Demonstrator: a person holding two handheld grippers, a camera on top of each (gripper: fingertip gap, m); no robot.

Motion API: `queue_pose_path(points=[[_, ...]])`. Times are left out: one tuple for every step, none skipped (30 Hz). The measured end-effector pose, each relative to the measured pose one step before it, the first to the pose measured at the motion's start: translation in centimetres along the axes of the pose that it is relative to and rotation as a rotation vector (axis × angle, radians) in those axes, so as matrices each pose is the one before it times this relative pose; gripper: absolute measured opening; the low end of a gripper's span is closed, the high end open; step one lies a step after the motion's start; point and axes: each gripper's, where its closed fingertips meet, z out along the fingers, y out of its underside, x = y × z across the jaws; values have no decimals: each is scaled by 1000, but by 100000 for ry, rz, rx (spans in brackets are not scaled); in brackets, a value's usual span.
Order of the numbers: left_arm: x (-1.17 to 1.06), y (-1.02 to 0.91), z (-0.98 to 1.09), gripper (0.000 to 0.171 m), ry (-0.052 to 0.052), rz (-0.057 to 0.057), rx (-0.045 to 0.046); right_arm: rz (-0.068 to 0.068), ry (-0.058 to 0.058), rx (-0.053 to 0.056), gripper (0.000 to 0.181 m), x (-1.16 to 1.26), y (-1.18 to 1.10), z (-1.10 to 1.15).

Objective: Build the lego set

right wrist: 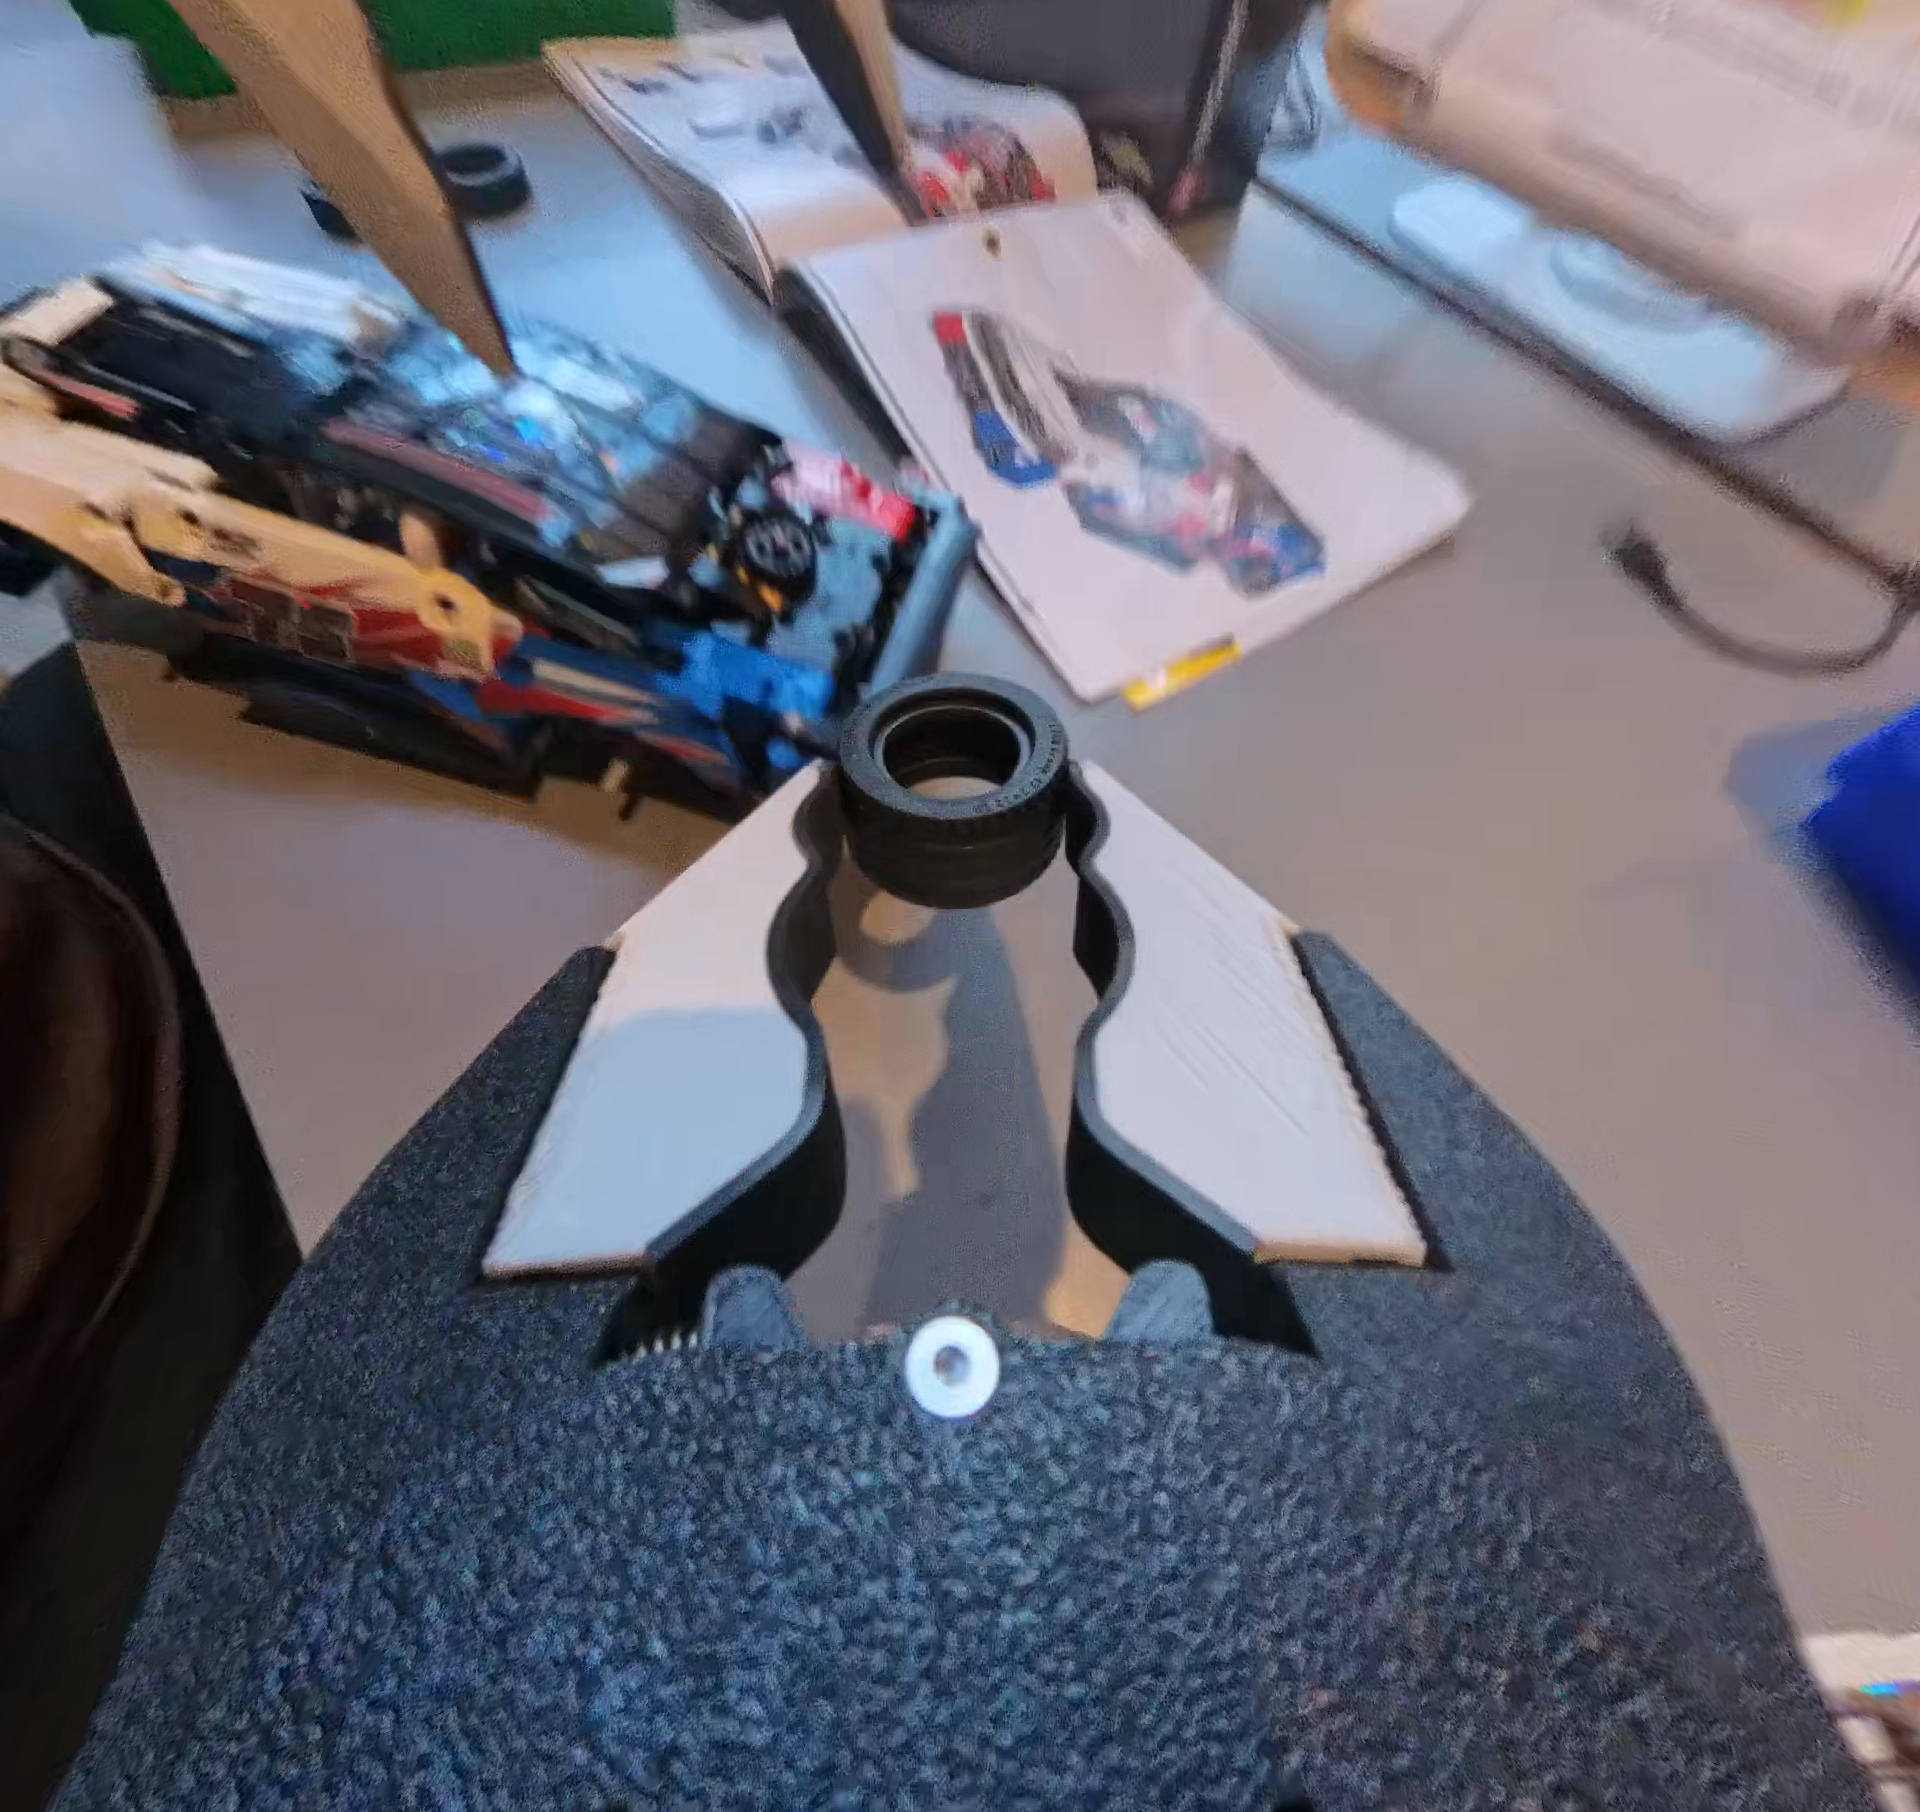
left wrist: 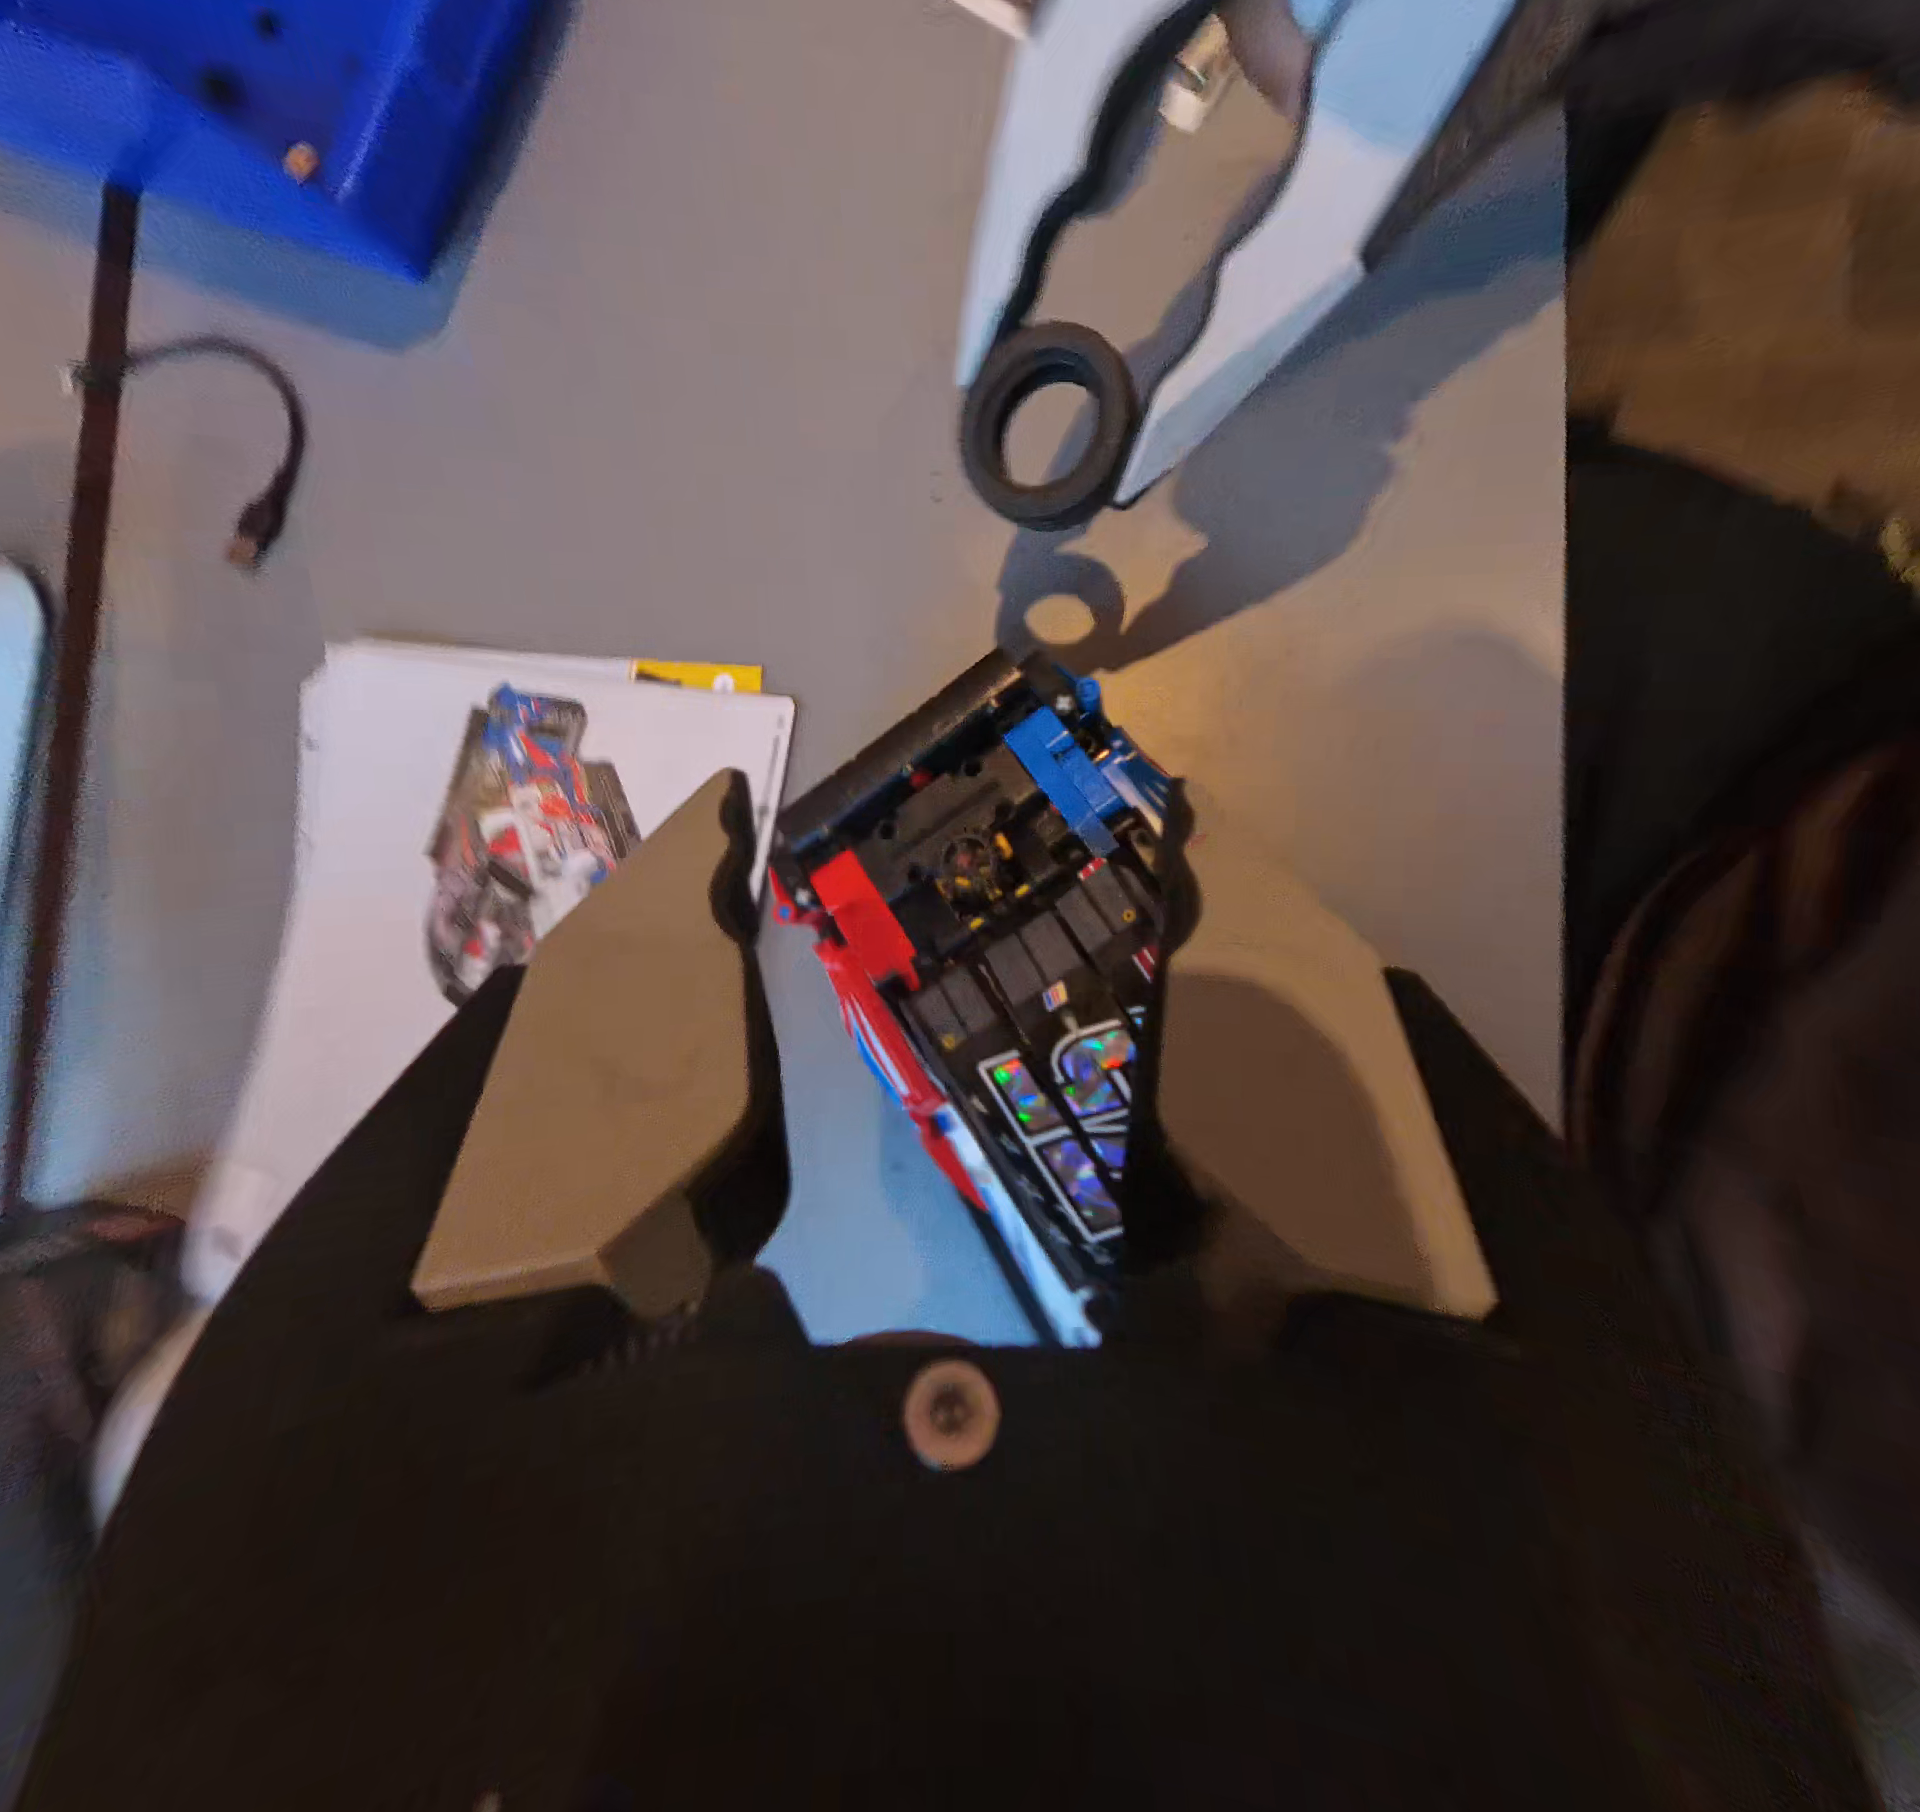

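right wrist view: my left tool (right wrist: 665, 297) straddles the lego car (right wrist: 499, 536) on the grey worktop (right wrist: 1455, 931), fingers spread and not gripping. my right tool (right wrist: 951, 806) pinches a black tyre (right wrist: 951, 801) beside the car's blue end, booklet (right wrist: 1122, 453) beyond.

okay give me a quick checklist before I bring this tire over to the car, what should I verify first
1. Tire gripped by the right gripper: ok, fingertips close on both sides of it.
2. Tire lifted off the table: ok, its shadow lies separately below in the left wrist view.
3. Car steadied by the left gripper: cannot tell; one finger touches the car, the other stands beside it.
4. Free path from tire to car: ok, only bare table between them.
5. Axle or rim ready on the car: cannot tell, blurred.
6. Manual open: ok, but the step is unreadable.
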Motion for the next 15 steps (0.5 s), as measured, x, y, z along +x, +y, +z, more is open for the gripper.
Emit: queue_pose_path(points=[[-273,910,-230,87,4,-9087,2482,4469,-1234,-2485,42,269,1734,381],[-97,1302,-198,99,1682,-7499,-517,3271,-1892,-3733,43,83,1657,604],[-211,1331,-177,105,1609,-5952,-162,1301,-1852,-3034,43,-25,1313,714],[-352,1354,-104,110,2011,-5138,24,300,-2288,-2255,43,-175,953,736],[-562,1381,8,118,2423,-5000,-925,348,-2821,-2093,44,-321,650,696],[-494,1234,73,117,4153,-4614,-1577,77,-3121,-2448,44,-443,414,594],[-216,891,125,118,6557,-3635,-704,-448,-1184,-2242,46,-238,179,402],[-450,734,137,118,5656,-3443,-807,-808,485,-1153,47,16,-33,205],[-344,657,163,116,6179,-2695,-1328,-220,-127,-1422,52,-27,54,155],[-52,449,212,116,7415,-2544,-836,495,-701,-3179,58,-67,411,214],[-205,90,229,116,5746,-3042,228,-261,-55,-3158,60,-49,450,244],[-98,-98,299,116,4915,-1902,104,-1463,1055,-1177,60,-39,207,65],[93,-103,395,116,4526,131,-1067,-1442,2178,-701,60,77,125,-51],[-5,-226,402,116,2689,1556,-891,-543,3479,-673,69,287,64,-155],[-63,-174,360,116,1794,994,-1231,301,3078,613,76,161,-176,-332]])
